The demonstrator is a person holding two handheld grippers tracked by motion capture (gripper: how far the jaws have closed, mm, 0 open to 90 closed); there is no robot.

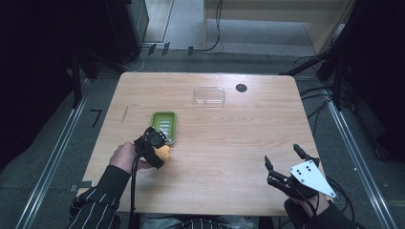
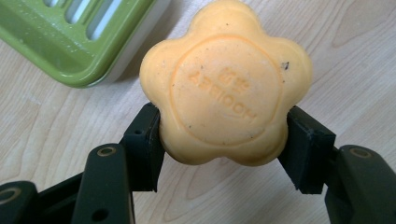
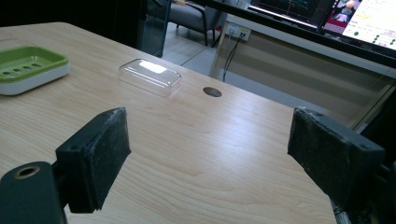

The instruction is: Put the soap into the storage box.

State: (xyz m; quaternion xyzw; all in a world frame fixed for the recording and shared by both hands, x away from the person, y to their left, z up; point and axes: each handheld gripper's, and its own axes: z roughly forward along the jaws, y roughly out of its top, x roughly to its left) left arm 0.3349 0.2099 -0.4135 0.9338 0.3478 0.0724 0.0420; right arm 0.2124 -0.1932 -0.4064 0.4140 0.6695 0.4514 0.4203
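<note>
Both tongs are black, with blocky worn pads and brass-ringed screw holes on their arms; the right tongs [image 1: 285, 164] carry a grey three-cornered plate with black dots, the left tongs [image 1: 160, 151] trail a black cable past a dark white-striped sleeve [image 1: 95, 202].

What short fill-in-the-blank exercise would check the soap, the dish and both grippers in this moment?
1. The left gripper is shut on a flower-shaped ____ soap.
2. The soap dish beside it has a ____ top.
3. The right gripper has its jaws ____, with nothing between them.
4. The clear plastic lid lies on the ____.

Missing words: orange; green; open; table
</note>
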